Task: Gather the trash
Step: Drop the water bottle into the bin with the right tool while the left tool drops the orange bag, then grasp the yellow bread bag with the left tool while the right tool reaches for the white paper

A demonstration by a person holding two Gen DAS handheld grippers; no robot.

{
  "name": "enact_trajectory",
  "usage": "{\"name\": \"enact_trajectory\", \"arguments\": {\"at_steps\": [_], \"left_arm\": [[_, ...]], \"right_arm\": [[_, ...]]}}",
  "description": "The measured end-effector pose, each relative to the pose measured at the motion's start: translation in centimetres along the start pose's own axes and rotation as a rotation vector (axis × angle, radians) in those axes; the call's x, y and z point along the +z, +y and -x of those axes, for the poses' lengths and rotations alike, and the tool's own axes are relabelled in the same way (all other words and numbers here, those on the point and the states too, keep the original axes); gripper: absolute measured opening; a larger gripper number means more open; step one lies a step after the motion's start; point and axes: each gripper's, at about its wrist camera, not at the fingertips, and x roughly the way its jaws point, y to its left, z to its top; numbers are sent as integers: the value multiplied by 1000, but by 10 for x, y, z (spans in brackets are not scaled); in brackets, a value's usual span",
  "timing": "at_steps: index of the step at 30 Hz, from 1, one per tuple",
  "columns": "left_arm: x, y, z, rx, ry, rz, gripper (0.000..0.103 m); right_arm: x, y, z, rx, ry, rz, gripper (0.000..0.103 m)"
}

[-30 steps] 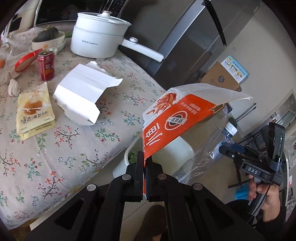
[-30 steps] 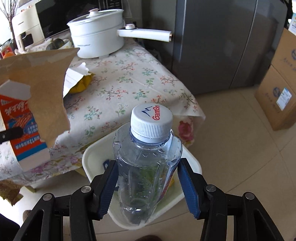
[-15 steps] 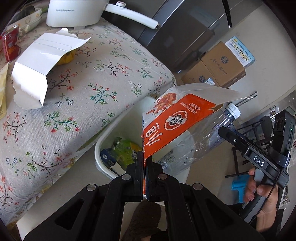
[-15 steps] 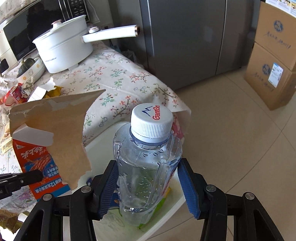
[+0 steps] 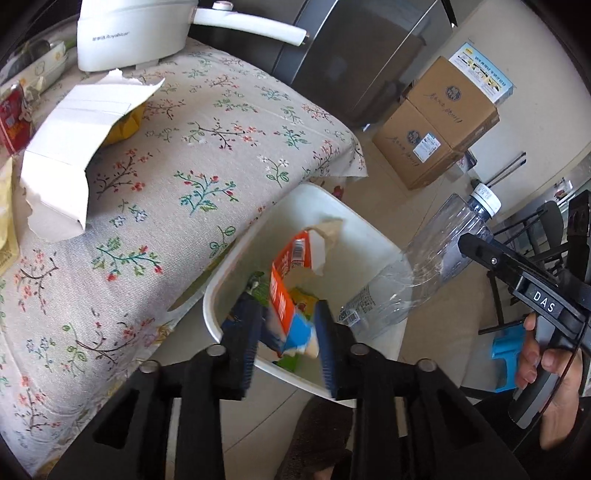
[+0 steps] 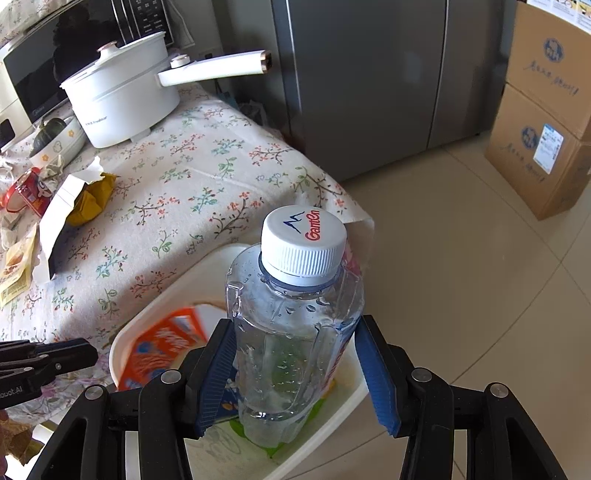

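Observation:
My left gripper [image 5: 286,339] hangs over the white bin [image 5: 369,236], its jaws opening and its pads pressing on nothing. The torn orange carton [image 5: 288,291] is loose below them, blurred, dropping among wrappers in the bin. In the right wrist view the same carton [image 6: 162,347] lies inside the bin's rim [image 6: 155,310]. My right gripper [image 6: 295,369] is shut on a clear plastic water bottle [image 6: 295,325] with a white cap, held over the bin. The left wrist view shows that bottle [image 5: 424,266] tilted above the bin's right rim.
A table with a floral cloth [image 5: 207,155] stands against the bin. On it are a torn white box [image 5: 74,147], a white pot [image 5: 129,33] and a red can [image 5: 11,118]. Cardboard boxes [image 5: 436,122] and a grey fridge [image 6: 369,74] stand on the tiled floor.
My left gripper came down over the bin, opened, and the orange carton dropped out of it into the bin. My right gripper moved over the bin, still holding the bottle.

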Motion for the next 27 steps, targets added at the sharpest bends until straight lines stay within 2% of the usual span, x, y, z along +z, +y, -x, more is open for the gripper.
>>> {"name": "enact_trajectory", "arguments": {"at_steps": [2,5,9,12,14,22,27], "left_arm": [[-2,2,14,42,-32,-27,64],[-5,10,34,111,-63,-61,70],[-9,27,60,181,-116,-51,80],[-11,43,75,218,-137,-41,82],[-13,55,83,246,-143,-20,82],[-21,104,118,315,-178,81,84],[-22,131,138,362,-193,131,84]], "right_arm": [[1,1,-1,1,4,0,58],[2,5,-4,1,10,6,58],[3,11,-9,33,34,-9,60],[8,15,-13,77,56,-42,68],[11,21,-12,78,45,-45,75],[23,64,-9,124,34,-23,78],[31,102,-7,131,29,59,79]]}}
